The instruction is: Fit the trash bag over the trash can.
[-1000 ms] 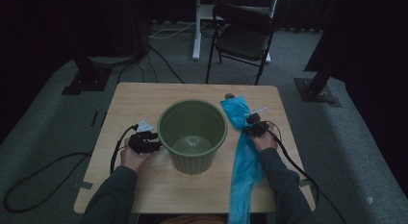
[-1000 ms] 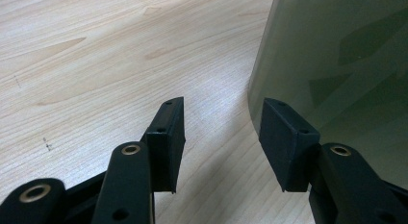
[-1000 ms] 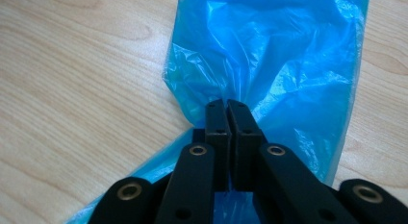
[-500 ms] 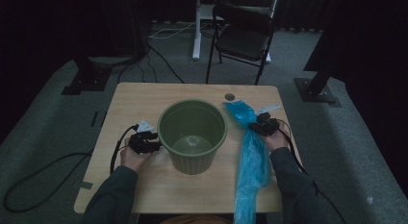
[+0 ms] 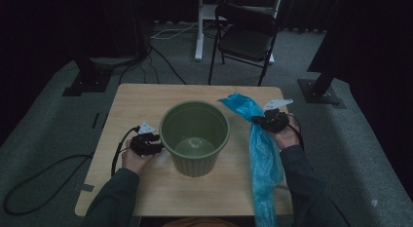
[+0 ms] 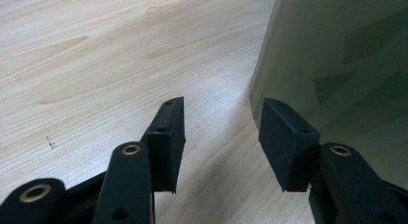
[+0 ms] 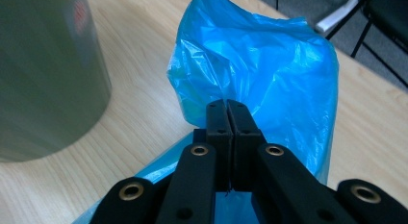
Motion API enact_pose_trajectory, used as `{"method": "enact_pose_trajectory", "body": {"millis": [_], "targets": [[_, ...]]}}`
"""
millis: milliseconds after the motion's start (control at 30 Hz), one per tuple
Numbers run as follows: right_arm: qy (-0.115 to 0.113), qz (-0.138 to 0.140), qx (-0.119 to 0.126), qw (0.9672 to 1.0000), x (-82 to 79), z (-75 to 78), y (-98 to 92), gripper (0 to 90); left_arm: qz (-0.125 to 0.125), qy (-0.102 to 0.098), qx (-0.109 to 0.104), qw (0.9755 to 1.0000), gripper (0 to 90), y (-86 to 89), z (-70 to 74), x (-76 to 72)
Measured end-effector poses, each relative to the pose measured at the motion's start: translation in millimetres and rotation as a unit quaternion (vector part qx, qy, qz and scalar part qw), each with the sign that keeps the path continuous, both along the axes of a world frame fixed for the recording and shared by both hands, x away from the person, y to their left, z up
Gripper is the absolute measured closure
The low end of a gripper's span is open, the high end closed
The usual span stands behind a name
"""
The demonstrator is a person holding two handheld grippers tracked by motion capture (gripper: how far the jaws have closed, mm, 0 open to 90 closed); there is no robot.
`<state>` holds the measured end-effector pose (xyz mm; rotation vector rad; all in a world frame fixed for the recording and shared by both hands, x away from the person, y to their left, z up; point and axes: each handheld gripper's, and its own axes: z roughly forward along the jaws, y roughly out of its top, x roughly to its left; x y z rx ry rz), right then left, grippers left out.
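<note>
The person's forearms come in from the near edge of the wooden table [image 5: 141, 103], one gripper in each hand. The right gripper [image 5: 256, 121] is clenched on a blue plastic bag [image 5: 263, 159]: in the right gripper view its two black pads meet flat against each other with a fold of the blue film pinched between them [image 7: 226, 120]. Below and behind that gripper the bag hangs in a long strip down past the near table edge; beyond the pads it billows up into a crumpled crest. To the left of these jaws, just beside the bag, stands the green bin [image 5: 195, 137].

The left gripper [image 5: 155, 145] is low at the table, at the bin's outer wall. Its jaws stand released, wide apart with bare wood between them; in the left gripper view [image 6: 221, 142] the right-hand pad lies against or just beside the bin's curved side [image 6: 337, 65], and I cannot tell whether it touches. The bin is upright.

Beyond the table stands a dark folding chair [image 5: 246, 39] on the grey floor.
</note>
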<state>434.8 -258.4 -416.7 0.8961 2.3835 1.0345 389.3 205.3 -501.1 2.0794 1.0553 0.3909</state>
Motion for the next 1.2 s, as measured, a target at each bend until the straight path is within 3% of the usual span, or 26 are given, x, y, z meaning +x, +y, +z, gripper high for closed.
{"method": "enact_pose_trajectory", "body": {"millis": [367, 667, 933, 1200], "targets": [[-0.039, 0.028, 0.017, 0.9987, -12.6, 36.7, 5.1, 89.3, -0.001, 0.001, -0.002, 1.0000, 51.8, 0.5, -0.3, 0.1], [-0.073, 0.070, 0.024, 0.9946, -28.8, 67.7, 13.7, 89.3, -0.001, 0.003, -0.003, 1.0000, 51.8, 1.5, -0.1, 0.0], [-0.101, 0.146, 0.034, 0.9836, -44.7, 84.8, 23.2, 89.2, -0.002, 0.002, -0.006, 1.0000, 51.8, 2.0, -0.6, 0.0], [-0.093, 0.207, 0.035, 0.9733, -53.7, 91.0, 32.3, 89.2, -0.002, 0.002, -0.005, 1.0000, 51.8, 2.2, -0.8, 0.1]]}}
